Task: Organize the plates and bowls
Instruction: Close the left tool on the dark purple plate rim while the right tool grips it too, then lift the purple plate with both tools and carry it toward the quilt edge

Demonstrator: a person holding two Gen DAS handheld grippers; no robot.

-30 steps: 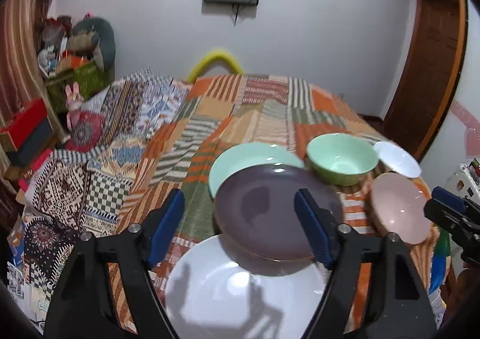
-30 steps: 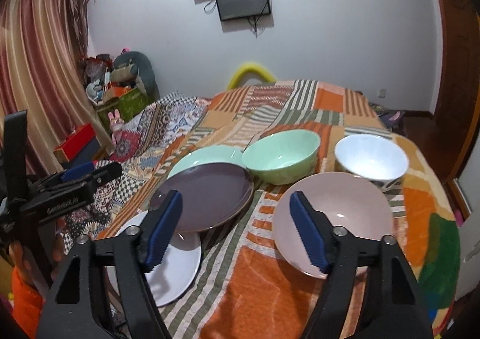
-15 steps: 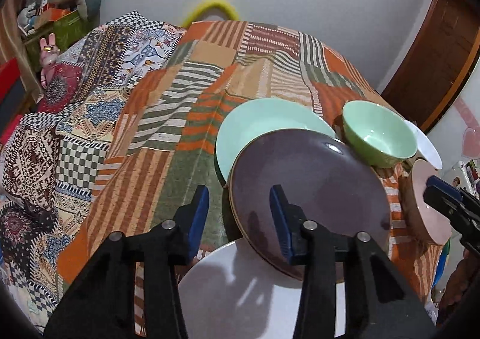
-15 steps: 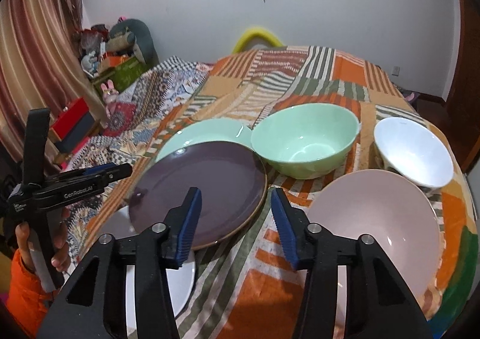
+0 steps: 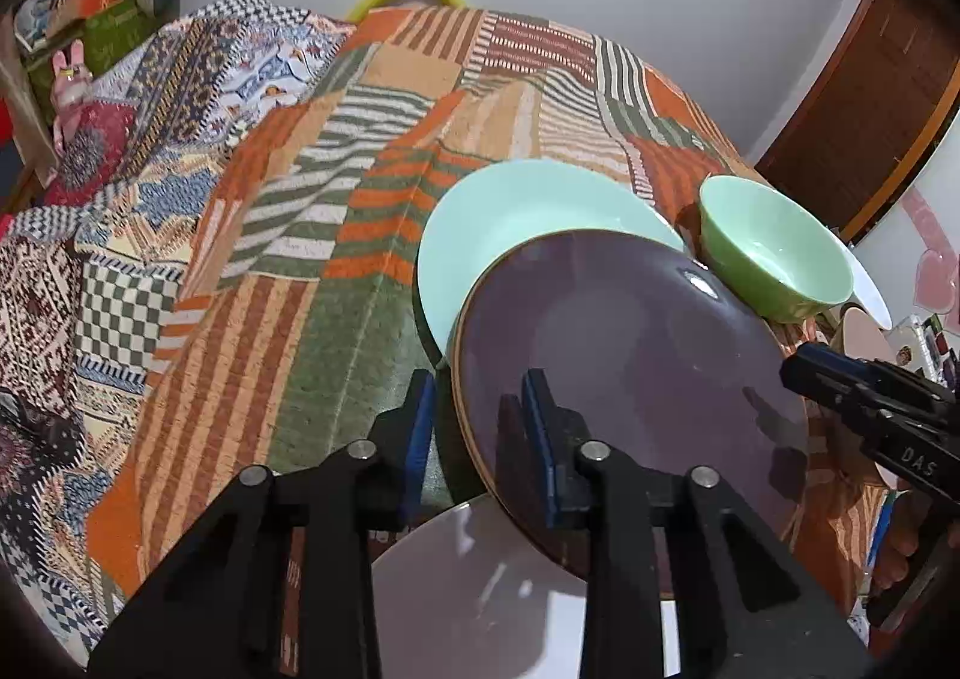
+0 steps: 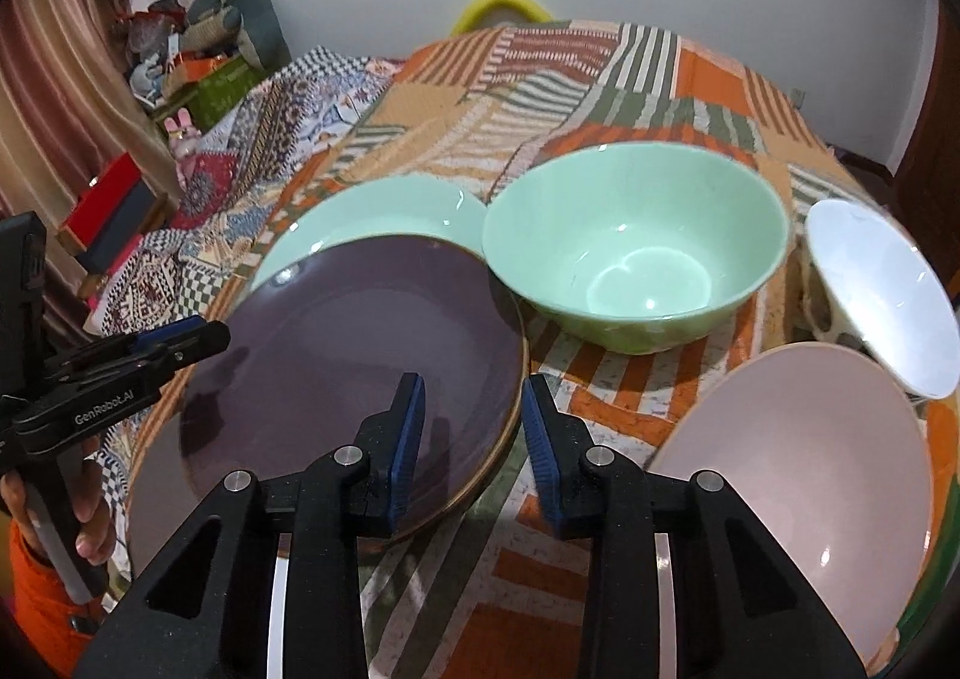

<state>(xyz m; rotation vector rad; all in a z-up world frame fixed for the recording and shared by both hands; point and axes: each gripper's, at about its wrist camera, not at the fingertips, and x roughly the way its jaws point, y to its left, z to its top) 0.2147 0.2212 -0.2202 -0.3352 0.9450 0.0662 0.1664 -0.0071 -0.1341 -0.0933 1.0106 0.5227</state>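
A purple plate [image 5: 630, 367] [image 6: 360, 343] rests partly on a mint plate [image 5: 528, 211] [image 6: 372, 217] and on a white plate [image 5: 480, 589]. My left gripper [image 5: 477, 418] straddles the purple plate's left rim. Its jaws are closing and a gap still shows beside the rim. My right gripper [image 6: 471, 418] straddles the opposite rim in the same way, also closing. To the right stand a green bowl [image 6: 636, 259] [image 5: 774, 253], a white bowl [image 6: 882, 295] and a pink bowl [image 6: 798, 469].
All the dishes sit on a bed with a patchwork cover [image 5: 360, 199]. A hand [image 6: 84, 511] in an orange sleeve holds the left tool. Toys and boxes [image 6: 198, 54] pile up at the far left, and a wooden door [image 5: 870, 96] stands at the right.
Both grippers came down and forward onto the purple plate. Their jaws narrowed from wide apart to a small gap around its opposite rims.
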